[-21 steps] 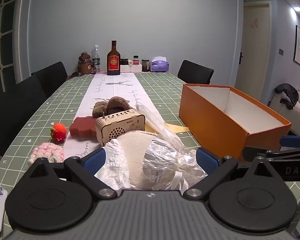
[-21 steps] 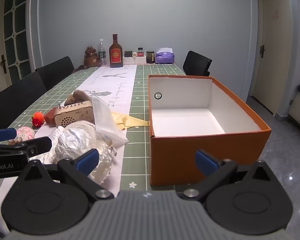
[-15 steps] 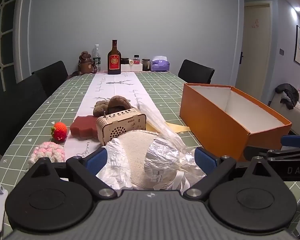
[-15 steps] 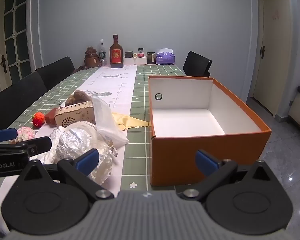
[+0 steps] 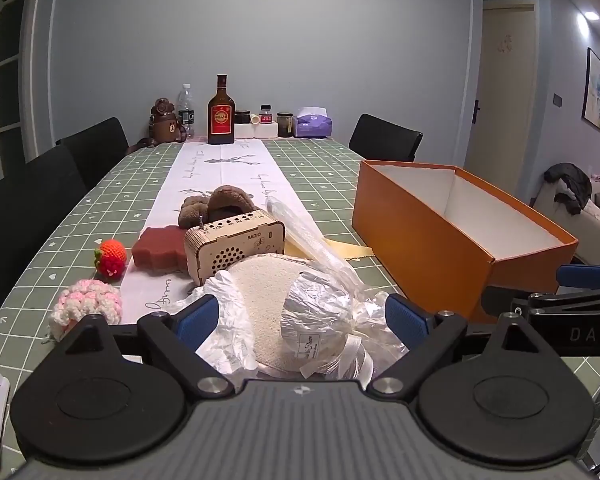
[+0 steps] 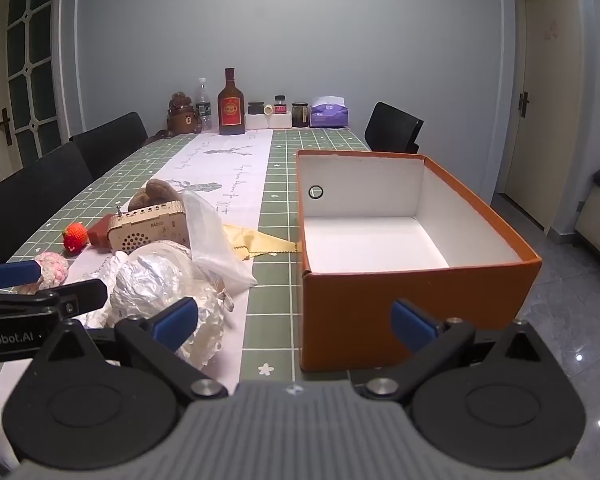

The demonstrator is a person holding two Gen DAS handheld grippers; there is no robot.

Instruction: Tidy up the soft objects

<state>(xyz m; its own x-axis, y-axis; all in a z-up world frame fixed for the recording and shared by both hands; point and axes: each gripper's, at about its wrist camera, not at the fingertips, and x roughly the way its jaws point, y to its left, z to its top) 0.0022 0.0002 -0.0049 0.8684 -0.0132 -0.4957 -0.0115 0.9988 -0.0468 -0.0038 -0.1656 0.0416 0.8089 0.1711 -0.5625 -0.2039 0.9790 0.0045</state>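
A long table (image 5: 80, 208) under a green checked cloth is running away toward a grey-blue wall, with a white runner (image 5: 220, 172) lying down its middle and black chairs (image 5: 96, 152) standing along both sides. At the far end a brown bottle (image 5: 221, 110), a water bottle (image 5: 186, 110), a bear-shaped figure (image 5: 163, 122), small jars and a purple tissue pack (image 5: 314, 122) are lining up against the wall. A closed door (image 6: 548, 100) is showing on the right.

On the right side of the table an open orange box (image 6: 416, 304) with a white inside is sitting empty. Left of it the soft things are lying in a loose cluster: a foil-and-plastic wrapped bundle (image 5: 316, 312) nearest, a wooden radio (image 5: 236, 246) just behind it, then a brown plush (image 5: 220, 204), a dark red sponge (image 5: 158, 246), a knitted strawberry (image 5: 110, 258) and a pink crocheted ball (image 5: 86, 306). A yellow cloth (image 6: 256, 242) is lying partly under a clear bag.

The left gripper (image 5: 300, 318) is hanging with its fingers spread wide on either side of the bundle, not pressing it. The right gripper (image 6: 296, 318) is also standing wide, holding nothing, in front of the box's near wall.

The bundle's near edge is hidden behind the left gripper's body, and its label is too small to read.
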